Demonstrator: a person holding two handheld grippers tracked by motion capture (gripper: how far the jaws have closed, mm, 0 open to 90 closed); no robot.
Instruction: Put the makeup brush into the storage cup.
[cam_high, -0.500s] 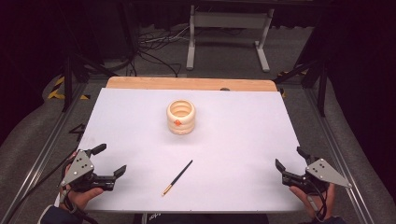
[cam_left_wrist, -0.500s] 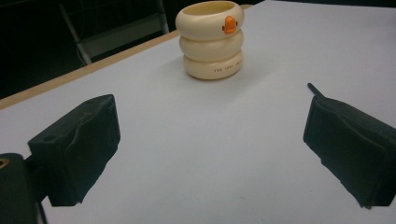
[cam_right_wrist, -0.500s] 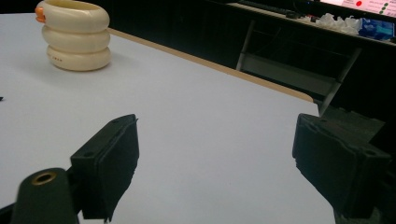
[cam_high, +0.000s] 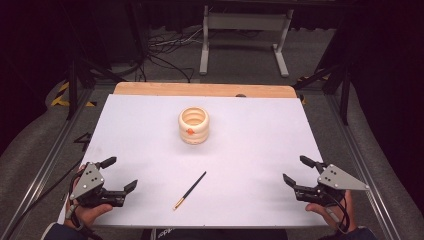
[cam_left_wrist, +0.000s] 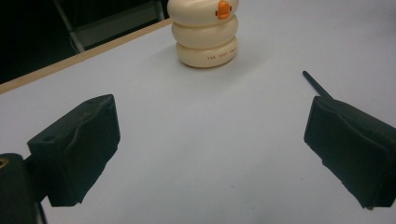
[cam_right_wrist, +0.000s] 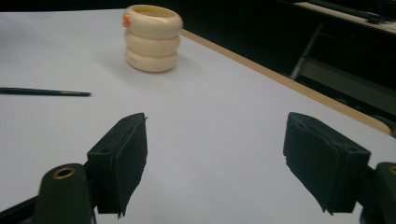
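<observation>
A: Any writing we can read? On the cream ringed holder, in the left gripper view, we see a line of small dark letters along the lowest ring, but they are too small for us to make out. Above it sits an orange mark, near the top ring.

B: Agreed, and we find no other label. In the high view the cream ringed holder stands upright on the white table top, toward the far middle, short of the wooden edge.

A: Now the tools. Our left gripper rests low at the near left corner with its jaws spread wide apart. In its own view the two black pads have only bare white surface between them. They hold nothing and touch nothing.

B: Our right gripper sits at the near right, jaws likewise well apart, nothing between them. In the right gripper view its pads frame bare table.

A: And the thing nearest us both?

B: The thin dark brush, lying flat on the table between the two grippers, nearer the left one. Its gold-coloured end points toward our near edge, the dark end slants away toward the holder. It lies well apart from the holder and from both tools.

A: In the left gripper view, the brush's dark tip shows just beyond the right-hand pad, not touched by it.
</observation>
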